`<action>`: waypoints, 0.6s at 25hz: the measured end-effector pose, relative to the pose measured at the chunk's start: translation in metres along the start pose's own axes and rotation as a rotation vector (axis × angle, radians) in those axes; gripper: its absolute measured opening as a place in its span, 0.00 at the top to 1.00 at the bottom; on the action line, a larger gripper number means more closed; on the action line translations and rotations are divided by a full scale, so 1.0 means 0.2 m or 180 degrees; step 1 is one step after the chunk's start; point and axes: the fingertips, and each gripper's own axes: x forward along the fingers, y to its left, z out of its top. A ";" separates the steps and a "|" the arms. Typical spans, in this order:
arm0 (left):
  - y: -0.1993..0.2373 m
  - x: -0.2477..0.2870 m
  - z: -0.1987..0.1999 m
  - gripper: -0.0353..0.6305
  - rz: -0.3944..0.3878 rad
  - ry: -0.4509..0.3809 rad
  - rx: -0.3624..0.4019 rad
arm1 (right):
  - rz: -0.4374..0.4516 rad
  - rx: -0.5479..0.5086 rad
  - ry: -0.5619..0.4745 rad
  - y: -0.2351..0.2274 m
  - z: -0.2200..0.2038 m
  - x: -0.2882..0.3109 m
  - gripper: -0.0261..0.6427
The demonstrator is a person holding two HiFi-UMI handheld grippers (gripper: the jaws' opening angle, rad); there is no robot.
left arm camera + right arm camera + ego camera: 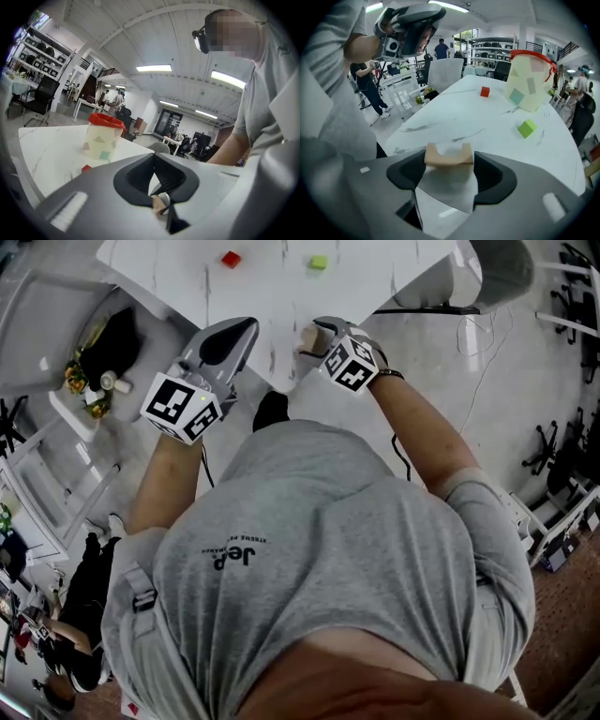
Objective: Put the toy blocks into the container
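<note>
A tan arch-shaped block (448,158) spans the gap of my right gripper (449,155) at its tips, each end against a jaw, so it is shut on the block. In the head view this gripper (315,334) holds the block (307,337) over the near corner of the white table (262,296). Farther out lie a red block (231,258) (484,92) and a green block (319,262) (527,128). The cream container with a red rim (529,82) (103,138) stands upright beyond them. My left gripper (246,326) (154,158) hovers beside the corner, shut and holding nothing.
A grey chair (506,268) stands at the table's far right, and a cable (478,343) lies on the floor. A white rack (37,484) and a tray of small things (94,381) are to my left. A person in black (80,615) stands behind me on the left.
</note>
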 end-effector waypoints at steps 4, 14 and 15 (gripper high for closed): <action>0.04 0.00 -0.01 0.86 -0.0001 -0.0002 -0.0037 | 0.0086 0.0041 -0.0070 0.01 0.02 0.00 0.52; 0.11 0.05 0.17 0.86 -0.0057 -0.0130 0.0013 | -0.0237 0.0422 -0.0834 -0.36 0.50 -0.39 0.52; 0.12 0.06 0.20 0.86 -0.0061 -0.0154 0.0023 | -0.0280 0.0442 -0.0914 -0.41 0.56 -0.43 0.52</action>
